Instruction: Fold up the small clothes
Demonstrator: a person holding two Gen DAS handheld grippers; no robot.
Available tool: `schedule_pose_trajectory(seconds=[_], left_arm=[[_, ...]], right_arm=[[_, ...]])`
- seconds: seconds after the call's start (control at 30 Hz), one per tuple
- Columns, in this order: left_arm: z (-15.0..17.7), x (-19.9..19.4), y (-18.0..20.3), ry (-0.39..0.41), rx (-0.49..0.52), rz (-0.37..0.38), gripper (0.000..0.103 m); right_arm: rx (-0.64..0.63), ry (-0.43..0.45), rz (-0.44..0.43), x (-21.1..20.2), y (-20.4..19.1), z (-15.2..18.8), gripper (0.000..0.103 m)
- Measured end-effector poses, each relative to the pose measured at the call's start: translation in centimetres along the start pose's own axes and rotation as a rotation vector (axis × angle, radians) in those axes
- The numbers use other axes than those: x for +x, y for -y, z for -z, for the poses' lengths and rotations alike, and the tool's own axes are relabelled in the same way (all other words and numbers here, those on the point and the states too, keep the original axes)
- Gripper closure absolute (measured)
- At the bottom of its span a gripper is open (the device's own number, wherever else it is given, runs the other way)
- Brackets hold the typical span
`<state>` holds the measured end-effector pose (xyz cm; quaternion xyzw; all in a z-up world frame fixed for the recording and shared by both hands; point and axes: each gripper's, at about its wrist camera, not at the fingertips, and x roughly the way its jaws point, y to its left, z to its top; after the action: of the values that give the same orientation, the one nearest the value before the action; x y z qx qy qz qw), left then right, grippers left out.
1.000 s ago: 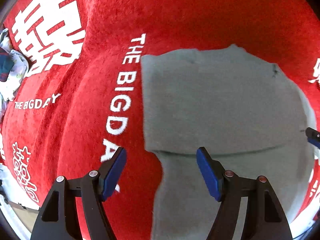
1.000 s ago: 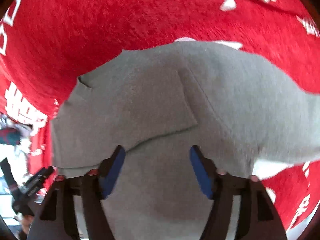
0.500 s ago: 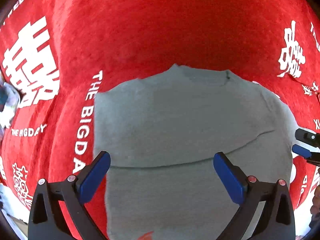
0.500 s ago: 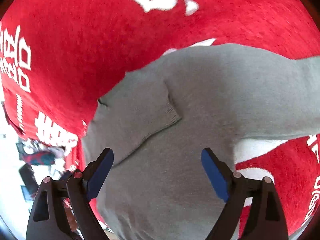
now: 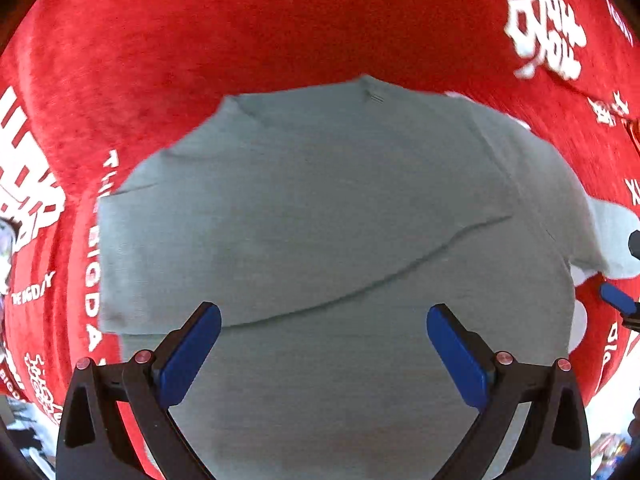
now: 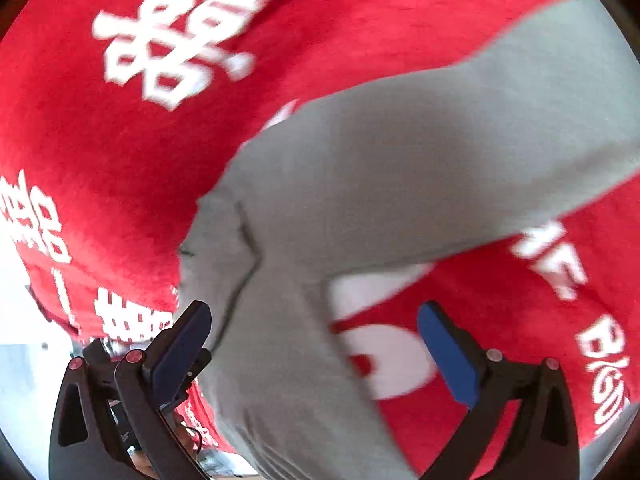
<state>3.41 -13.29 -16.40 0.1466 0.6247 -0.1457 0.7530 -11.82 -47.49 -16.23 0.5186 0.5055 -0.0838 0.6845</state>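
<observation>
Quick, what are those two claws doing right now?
Left gripper: open, holding nothing, above the grey shirt.
Right gripper: open, holding nothing.

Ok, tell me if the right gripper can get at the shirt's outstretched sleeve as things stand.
Probably yes. The right gripper is open, nothing lies over the grey shirt's outstretched sleeve, and it rests flat on the red blanket ahead of the fingers.

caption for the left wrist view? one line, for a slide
Left gripper, jaws open, over a grey sweater with one sleeve folded across, on a red blanket.
</observation>
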Motion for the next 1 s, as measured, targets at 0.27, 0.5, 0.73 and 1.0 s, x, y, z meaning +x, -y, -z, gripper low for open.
schedule_pose_trajectory(seconds=[0.27, 0.5, 0.73, 1.0], left_arm=[[-1.4, 1.4, 6.6, -0.044, 0.083, 0.034, 0.0], [-2.6, 1.9, 11.8, -0.037, 0.154, 0.058, 0.0], [-4.8, 0.8, 12.0, 0.059, 0.082, 0.058, 0.0], [-7.6, 3.3, 7.4, 0.081, -0.036, -0.093, 0.0]], right_arm=[[0.243, 0.11, -0.003, -4.8, 9.7, -0.7, 0.0], [0.364, 0.225, -0.062, -8.2, 15.5, -3.2, 0.0], [0.338, 0.301, -0.134, -9.4, 14.9, -6.8, 0.0], [0.372, 0.368, -0.194, -10.6, 15.6, -9.4, 0.001]])
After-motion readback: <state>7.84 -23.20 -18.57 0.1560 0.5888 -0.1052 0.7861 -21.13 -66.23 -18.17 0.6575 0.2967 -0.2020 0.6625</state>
